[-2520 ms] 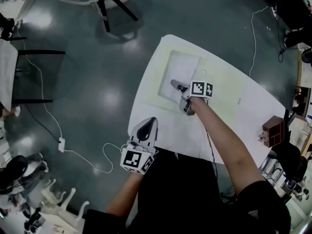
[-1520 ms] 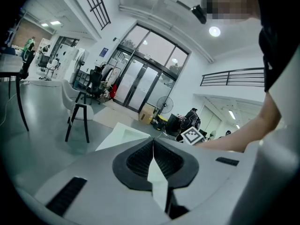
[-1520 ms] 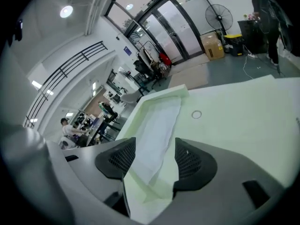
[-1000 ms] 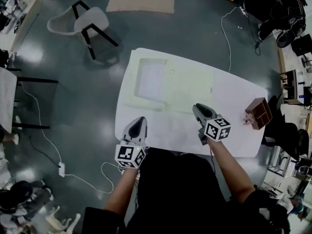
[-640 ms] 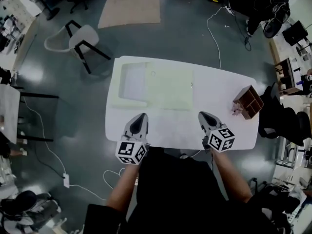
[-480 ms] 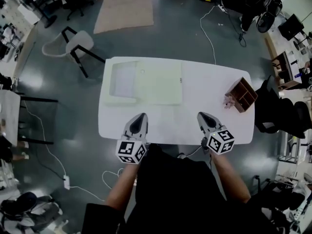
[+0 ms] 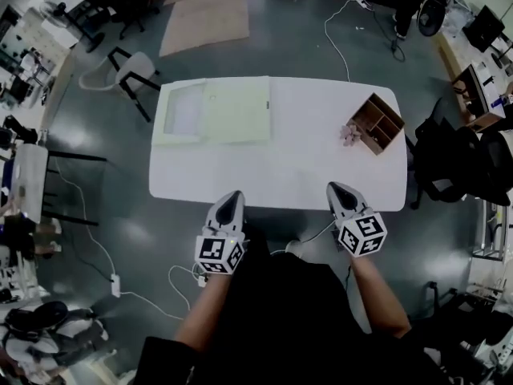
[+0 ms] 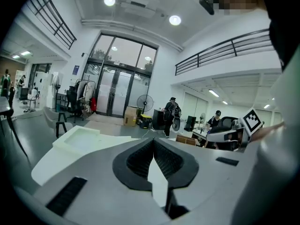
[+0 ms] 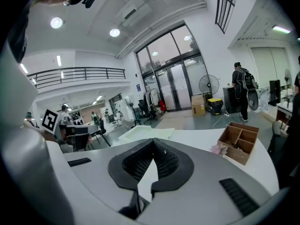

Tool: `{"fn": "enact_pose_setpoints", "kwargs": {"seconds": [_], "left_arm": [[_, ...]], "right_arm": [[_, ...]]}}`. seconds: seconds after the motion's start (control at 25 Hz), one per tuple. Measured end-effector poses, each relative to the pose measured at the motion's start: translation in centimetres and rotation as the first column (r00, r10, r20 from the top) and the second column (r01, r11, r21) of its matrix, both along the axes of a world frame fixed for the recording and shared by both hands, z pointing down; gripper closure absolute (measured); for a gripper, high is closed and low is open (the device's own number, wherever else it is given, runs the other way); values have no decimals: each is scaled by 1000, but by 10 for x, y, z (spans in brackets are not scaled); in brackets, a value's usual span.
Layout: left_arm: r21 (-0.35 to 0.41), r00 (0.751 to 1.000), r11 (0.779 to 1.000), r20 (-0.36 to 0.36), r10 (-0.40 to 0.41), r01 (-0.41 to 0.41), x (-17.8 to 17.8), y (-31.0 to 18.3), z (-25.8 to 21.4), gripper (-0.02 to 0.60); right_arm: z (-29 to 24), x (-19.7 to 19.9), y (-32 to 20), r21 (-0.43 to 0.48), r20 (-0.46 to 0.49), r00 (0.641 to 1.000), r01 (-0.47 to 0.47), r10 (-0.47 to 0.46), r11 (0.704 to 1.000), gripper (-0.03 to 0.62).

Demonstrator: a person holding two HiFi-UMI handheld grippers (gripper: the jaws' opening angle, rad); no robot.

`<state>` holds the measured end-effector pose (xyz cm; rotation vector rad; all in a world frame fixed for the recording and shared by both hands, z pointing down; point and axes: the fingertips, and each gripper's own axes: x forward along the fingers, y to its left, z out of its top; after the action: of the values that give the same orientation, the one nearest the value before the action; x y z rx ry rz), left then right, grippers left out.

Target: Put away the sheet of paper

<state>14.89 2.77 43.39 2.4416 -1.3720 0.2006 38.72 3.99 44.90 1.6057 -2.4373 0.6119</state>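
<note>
**Paper stowed, both hands clear**

Head view: the sheet of paper [image 7: 184, 111] lies flat and white in the pale tray [image 7: 240, 111] at the worktop's [image 7: 280, 167] ten o'clock corner. I judge it done, so I should stay clear of the tray.
Left gripper view: the left hand-held gripper [image 8: 153, 143] is closed and empty.
Right gripper view: the right hand-held gripper [image 9: 153, 145] is likewise.

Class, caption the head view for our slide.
Left hand-held gripper and right hand-held gripper, shut, before a white table bearing tray and wooden box.
</note>
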Motion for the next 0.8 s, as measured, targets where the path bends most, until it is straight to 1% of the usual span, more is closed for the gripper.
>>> {"fn": "enact_pose_setpoints", "kwargs": {"seconds": [0.08,0.2,0.36,0.44,0.52,0.64,0.8], "left_arm": [[0,1000,1000,5,1,-1,11,17,-1,578],[8,1000,1000,9,25,-25,28,31,-1,578],[21,996,996,11,86,-86,46,40,0,578],[37,996,995,22,89,-90,44,42,-4,578],[37,996,996,30,78,-79,35,45,-5,578],[8,996,997,33,80,-80,21,53,3,578],[22,999,999,25,42,-43,9,61,5,578]], "right_arm": [[-2,13,16,-1,-6,1000,-16,16,1000,595],[-7,32,34,23,5,998,-64,64,998,594],[-5,50,55,41,11,993,-119,119,992,594],[-3,51,61,37,6,991,-133,133,990,594],[-2,48,65,32,-14,991,-130,131,991,595],[-2,39,71,31,-25,994,-102,103,994,594],[4,27,78,9,-19,998,-66,66,998,595]]}}
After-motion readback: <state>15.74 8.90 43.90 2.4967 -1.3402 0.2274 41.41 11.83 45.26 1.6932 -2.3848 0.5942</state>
